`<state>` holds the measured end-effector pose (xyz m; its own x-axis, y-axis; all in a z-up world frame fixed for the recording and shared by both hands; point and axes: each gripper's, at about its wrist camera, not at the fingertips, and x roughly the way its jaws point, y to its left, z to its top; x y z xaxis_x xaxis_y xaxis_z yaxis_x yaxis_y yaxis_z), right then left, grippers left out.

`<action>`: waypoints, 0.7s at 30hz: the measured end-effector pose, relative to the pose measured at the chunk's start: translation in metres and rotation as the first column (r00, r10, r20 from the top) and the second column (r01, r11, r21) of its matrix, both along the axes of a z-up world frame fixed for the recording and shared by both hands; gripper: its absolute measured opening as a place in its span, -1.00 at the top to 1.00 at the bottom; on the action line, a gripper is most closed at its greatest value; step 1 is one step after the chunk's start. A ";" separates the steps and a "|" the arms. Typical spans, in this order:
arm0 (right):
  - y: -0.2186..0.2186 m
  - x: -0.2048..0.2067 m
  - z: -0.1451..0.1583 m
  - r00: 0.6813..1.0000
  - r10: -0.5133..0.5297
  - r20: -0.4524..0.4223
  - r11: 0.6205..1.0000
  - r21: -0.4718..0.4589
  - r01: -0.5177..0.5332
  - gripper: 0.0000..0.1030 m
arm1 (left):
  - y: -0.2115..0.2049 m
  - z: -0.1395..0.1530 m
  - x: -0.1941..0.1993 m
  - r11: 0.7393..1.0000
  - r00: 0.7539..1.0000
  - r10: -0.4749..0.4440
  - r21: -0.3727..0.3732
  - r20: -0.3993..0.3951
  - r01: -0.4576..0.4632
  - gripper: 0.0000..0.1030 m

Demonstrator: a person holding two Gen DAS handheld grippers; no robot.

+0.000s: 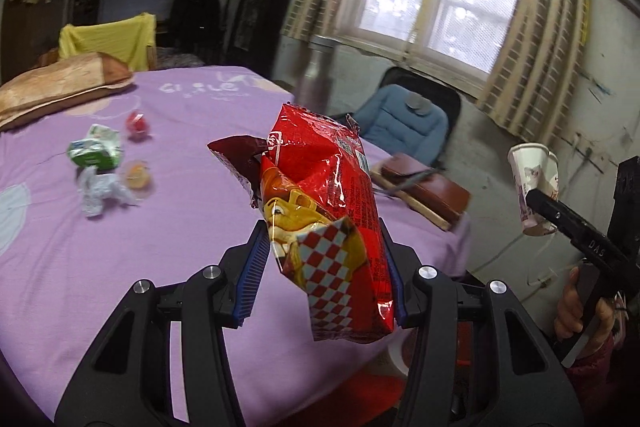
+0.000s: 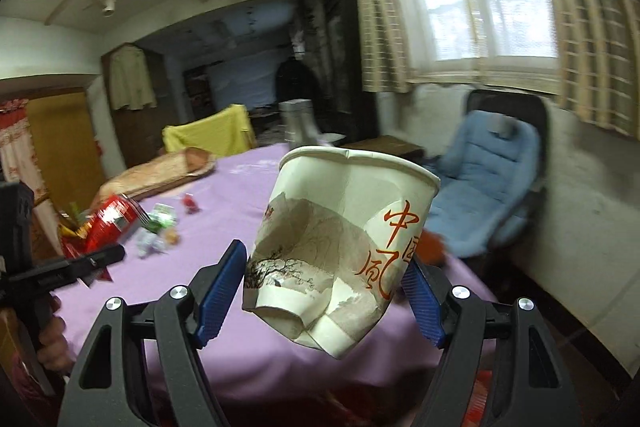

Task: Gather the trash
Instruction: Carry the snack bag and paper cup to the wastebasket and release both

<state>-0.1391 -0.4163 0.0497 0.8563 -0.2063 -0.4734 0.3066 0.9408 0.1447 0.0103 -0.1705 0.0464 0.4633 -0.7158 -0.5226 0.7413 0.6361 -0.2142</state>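
My left gripper (image 1: pixel 324 267) is shut on a red snack bag (image 1: pixel 324 211) and holds it up above the purple-clothed table (image 1: pixel 120 267). My right gripper (image 2: pixel 324 291) is shut on a crumpled paper cup (image 2: pixel 340 251) with red characters, held in the air near the table's right edge. The cup also shows in the left wrist view (image 1: pixel 534 187), and the bag in the right wrist view (image 2: pixel 108 223). On the table lie a green-white carton (image 1: pixel 96 151), a crumpled white wrapper (image 1: pixel 100 191), a red jelly cup (image 1: pixel 138 125) and an orange jelly cup (image 1: pixel 138 177).
A tan cushion (image 1: pixel 60 87) lies at the table's far left. A brown box on a board (image 1: pixel 428 191) sits at the table's right edge. A blue-padded chair (image 1: pixel 404 119) stands under the window. A yellow-draped chair (image 1: pixel 108 39) stands behind the table.
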 end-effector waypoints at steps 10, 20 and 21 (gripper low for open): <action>-0.080 -0.062 -0.102 0.934 -0.228 -0.274 0.971 0.008 0.240 -0.46 | -0.091 -0.027 -0.054 0.966 0.972 -0.233 0.103 -0.039 0.236 0.01; -0.130 -0.079 -0.192 0.827 -0.319 -0.463 0.929 0.019 0.369 -0.83 | -0.189 -0.066 -0.099 0.865 0.892 -0.440 0.218 -0.100 0.451 0.01; -0.136 -0.086 -0.190 0.836 -0.326 -0.442 0.923 0.043 0.383 -0.85 | -0.198 -0.071 -0.104 0.851 0.881 -0.460 0.230 -0.109 0.472 0.01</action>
<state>-0.2246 -0.5521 -0.1402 0.4500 -0.3728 -0.8115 0.6733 0.7386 0.0341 -0.0941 -0.3682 -0.0246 0.0774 -0.6894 -0.7202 0.9565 0.2552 -0.1415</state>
